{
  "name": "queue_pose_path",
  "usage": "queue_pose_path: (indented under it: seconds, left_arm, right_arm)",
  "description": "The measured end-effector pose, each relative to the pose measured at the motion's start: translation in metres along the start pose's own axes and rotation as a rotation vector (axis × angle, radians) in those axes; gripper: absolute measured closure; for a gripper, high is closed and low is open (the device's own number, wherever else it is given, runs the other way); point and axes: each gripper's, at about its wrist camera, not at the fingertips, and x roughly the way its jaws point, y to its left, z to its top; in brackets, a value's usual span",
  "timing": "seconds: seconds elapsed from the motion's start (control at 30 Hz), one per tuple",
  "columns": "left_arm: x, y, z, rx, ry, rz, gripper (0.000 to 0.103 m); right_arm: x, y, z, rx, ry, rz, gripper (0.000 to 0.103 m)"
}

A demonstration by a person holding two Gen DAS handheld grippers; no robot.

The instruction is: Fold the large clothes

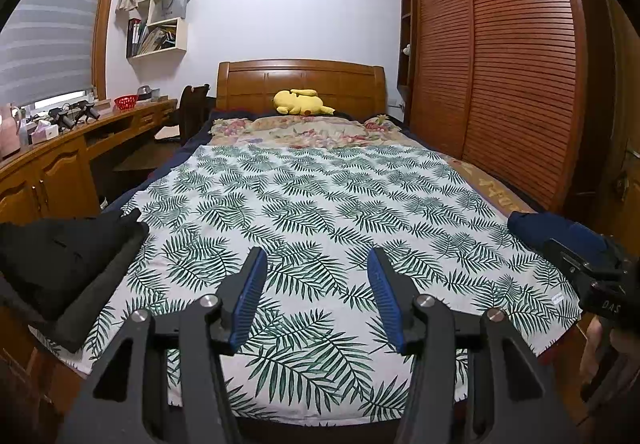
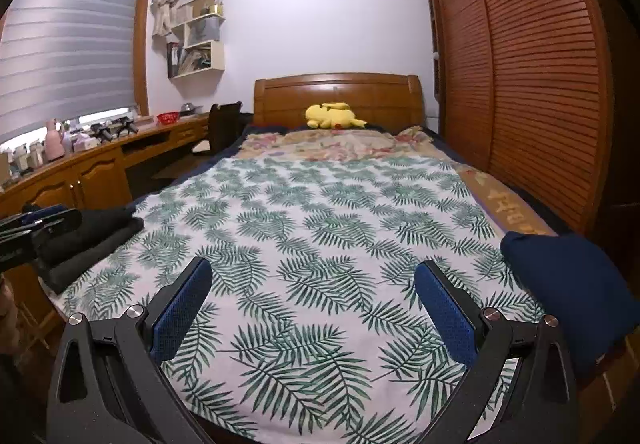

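A stack of folded black and dark grey clothes lies at the bed's near left corner; it also shows in the right wrist view. A navy blue garment lies bunched at the bed's near right edge, seen also in the left wrist view. My left gripper is open and empty above the leaf-print sheet. My right gripper is open wide and empty above the same sheet, left of the navy garment. Its body shows at the left wrist view's right edge.
A yellow plush toy lies by the wooden headboard beyond a floral quilt. A wooden desk with clutter runs along the left wall. A louvred wardrobe stands close on the right.
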Motion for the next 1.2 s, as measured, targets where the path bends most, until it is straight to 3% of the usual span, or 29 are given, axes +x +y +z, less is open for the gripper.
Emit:
queue_pose_path:
  seconds: [1.2]
  left_arm:
    - [0.0009,-0.0039,-0.0019,0.007,-0.003,0.003,0.050]
  right_arm:
    - [-0.0045,0.0008,0.0019,0.022,-0.002,0.019,0.000]
